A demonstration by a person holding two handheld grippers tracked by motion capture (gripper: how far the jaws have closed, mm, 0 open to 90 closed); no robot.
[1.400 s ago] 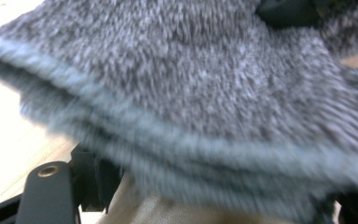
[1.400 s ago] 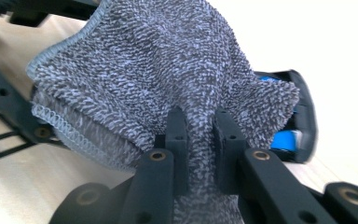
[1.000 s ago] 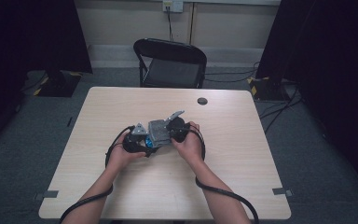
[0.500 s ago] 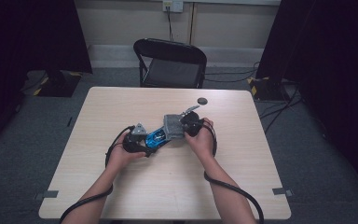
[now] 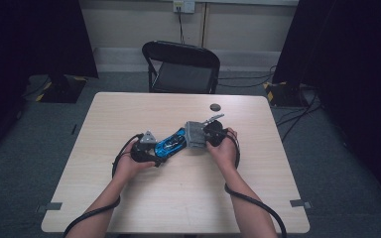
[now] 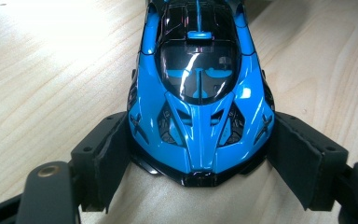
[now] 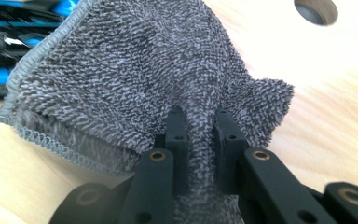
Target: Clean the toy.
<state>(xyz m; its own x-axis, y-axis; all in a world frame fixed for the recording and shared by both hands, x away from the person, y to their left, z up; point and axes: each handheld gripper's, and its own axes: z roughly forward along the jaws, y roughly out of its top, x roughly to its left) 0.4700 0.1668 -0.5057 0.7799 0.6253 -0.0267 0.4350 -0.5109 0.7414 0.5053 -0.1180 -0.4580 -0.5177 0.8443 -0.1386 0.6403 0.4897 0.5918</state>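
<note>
The left gripper (image 6: 200, 154) clamps the nose of a blue toy car (image 6: 198, 93), pads pressed on both flanks. The right gripper (image 7: 200, 135) pinches a grey cloth (image 7: 135, 79), lying at the car's 2 o'clock end mid-table (image 5: 129, 114); a small dark disc (image 5: 215, 106) sits toward 12

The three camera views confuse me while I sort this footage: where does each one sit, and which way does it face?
High view: above the person's side, facing forward and down on the table; forearms, both hands and both grippers show.
Left gripper view: on the left gripper, looking along its jaws at the blue toy car.
Right gripper view: on the right gripper, looking along its jaws at the grey cloth.
Shared: all show the car and tabletop.
</note>
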